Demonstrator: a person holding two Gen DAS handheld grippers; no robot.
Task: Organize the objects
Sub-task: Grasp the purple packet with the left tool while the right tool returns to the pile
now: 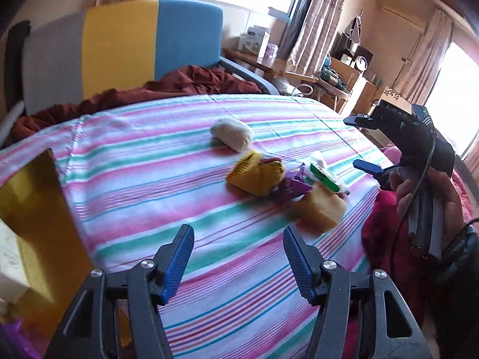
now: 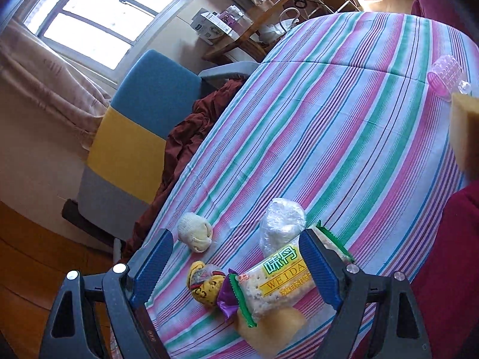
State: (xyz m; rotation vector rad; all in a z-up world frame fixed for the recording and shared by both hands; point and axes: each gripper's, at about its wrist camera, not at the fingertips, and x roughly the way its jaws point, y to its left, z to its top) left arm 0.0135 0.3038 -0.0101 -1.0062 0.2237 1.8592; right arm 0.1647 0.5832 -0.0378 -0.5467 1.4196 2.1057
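Note:
A small pile lies on the striped bed sheet [image 1: 143,161]: a rolled white sock [image 1: 232,134], a yellow patterned sock [image 1: 254,176], a purple wrapper [image 1: 292,187], a green and yellow cracker packet [image 1: 324,176] and a pale yellow sponge [image 1: 320,209]. My left gripper [image 1: 238,264] is open and empty, short of the pile. My right gripper [image 1: 357,143] is held in a hand to the right of the pile. It stands open [image 2: 236,269], and the cracker packet [image 2: 275,281] and yellow sock [image 2: 206,284] show between its fingers without touching them. A clear plastic bundle [image 2: 281,224] lies beside the packet.
A gold box [image 1: 33,209] stands at the left bed edge. A pink see-through roller [image 2: 446,77] and a yellow block [image 2: 464,128] sit far along the sheet. A maroon blanket [image 1: 185,83] and a grey, yellow and blue headboard [image 1: 119,48] lie behind; a wooden desk [image 1: 269,62] beyond.

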